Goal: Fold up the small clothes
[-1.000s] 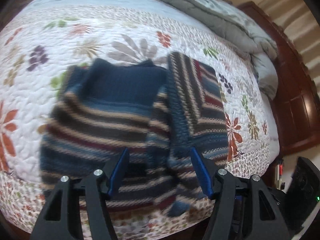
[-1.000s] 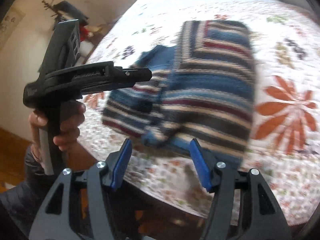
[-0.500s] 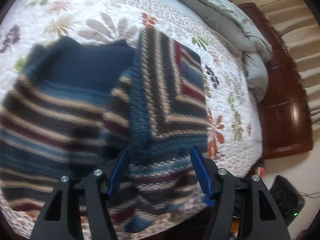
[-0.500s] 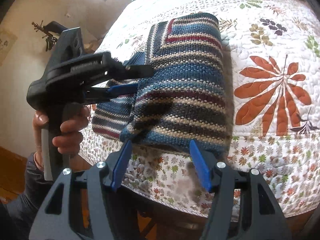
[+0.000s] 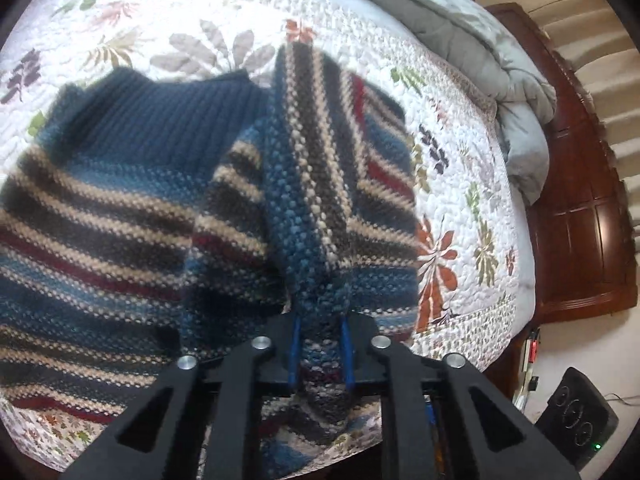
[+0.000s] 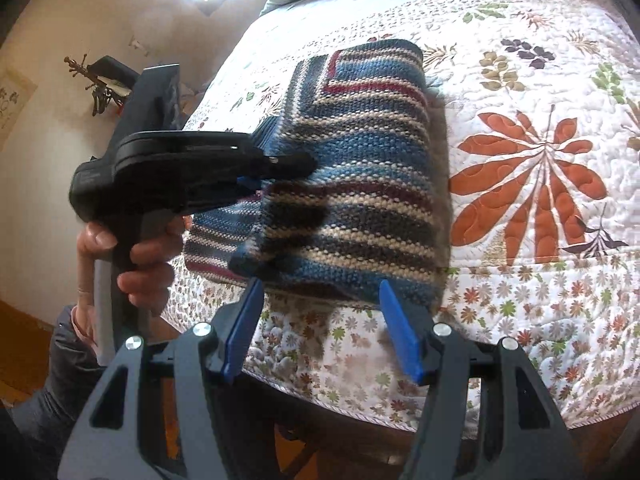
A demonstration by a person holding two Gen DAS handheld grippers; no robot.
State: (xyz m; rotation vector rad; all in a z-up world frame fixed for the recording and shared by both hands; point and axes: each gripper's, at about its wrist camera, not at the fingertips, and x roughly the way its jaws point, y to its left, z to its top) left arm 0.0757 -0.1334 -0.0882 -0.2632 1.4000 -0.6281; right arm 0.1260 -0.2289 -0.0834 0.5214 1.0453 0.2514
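Observation:
A striped knit sweater [image 5: 120,220] in blue, tan, grey and dark red lies on the floral quilt, its right side folded over the body. My left gripper [image 5: 320,354] is shut on the near edge of that folded part, pinching a ridge of knit between its blue pads [image 5: 295,356]. In the right wrist view the sweater [image 6: 360,184] lies near the bed's front edge, with the left gripper [image 6: 276,168] clamped on its left side. My right gripper [image 6: 320,324] is open and empty, just in front of the sweater's near hem, its blue fingers [image 6: 244,328] apart.
The quilt [image 5: 460,184] covers the bed; its front edge [image 6: 520,408] drops off close to the sweater. A grey duvet [image 5: 460,40] is bunched at the far side. A dark wooden headboard [image 5: 580,220] stands at the right. A black speaker [image 5: 576,420] sits on the floor.
My left gripper has moved onto the folded sweater edge and shut on it. My right gripper has stayed open, drawing slightly closer to the near hem.

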